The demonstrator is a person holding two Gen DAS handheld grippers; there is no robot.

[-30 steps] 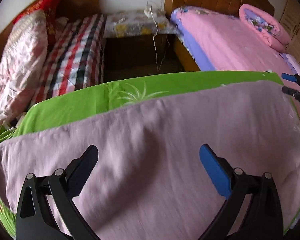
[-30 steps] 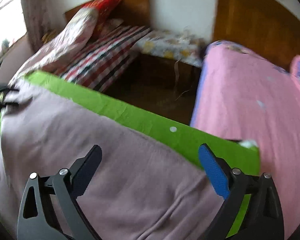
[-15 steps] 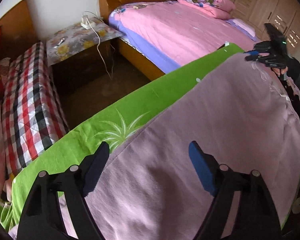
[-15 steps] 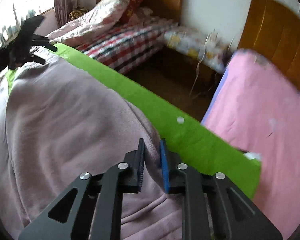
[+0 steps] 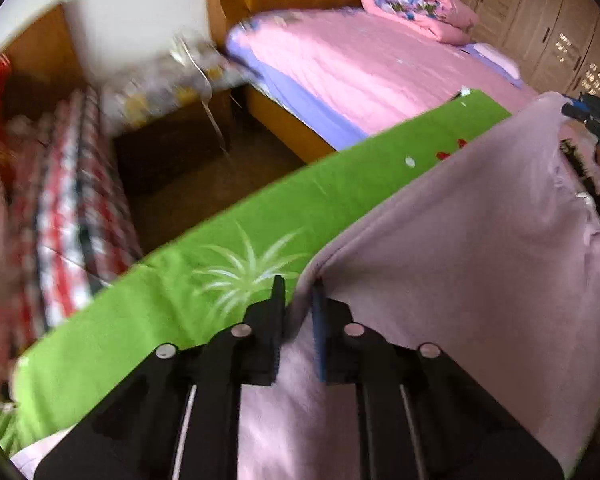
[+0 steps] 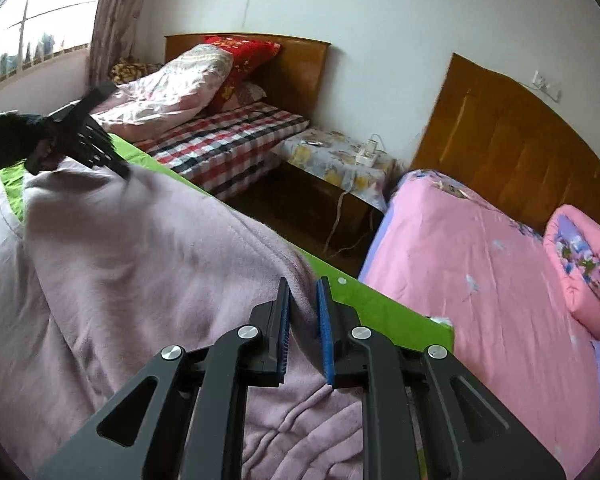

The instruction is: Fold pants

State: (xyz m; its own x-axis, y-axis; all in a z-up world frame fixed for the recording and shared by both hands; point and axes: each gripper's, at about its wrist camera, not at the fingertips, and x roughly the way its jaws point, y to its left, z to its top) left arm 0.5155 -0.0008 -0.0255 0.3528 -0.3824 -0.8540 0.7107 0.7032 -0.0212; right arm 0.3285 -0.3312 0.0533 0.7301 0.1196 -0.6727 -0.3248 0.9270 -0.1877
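Mauve fleecy pants [image 6: 132, 264] are lying across the green sheet [image 5: 228, 240], filling lower frame; soft, light, draping. Left gripper [image 5: 298, 312] and right gripper [image 6: 303, 312] are both pinching the far edge corners, good holds.

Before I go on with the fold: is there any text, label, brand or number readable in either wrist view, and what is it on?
None can be read in either view.
Pink pants: no tag or print showing.
Green cloth: only pictures, a pale plant and small red marks, no letters.
Right tool in the left wrist view: pale marks on its black body, too small and blurred to read.
Wardrobe doors: pale dotted patterns, not text.
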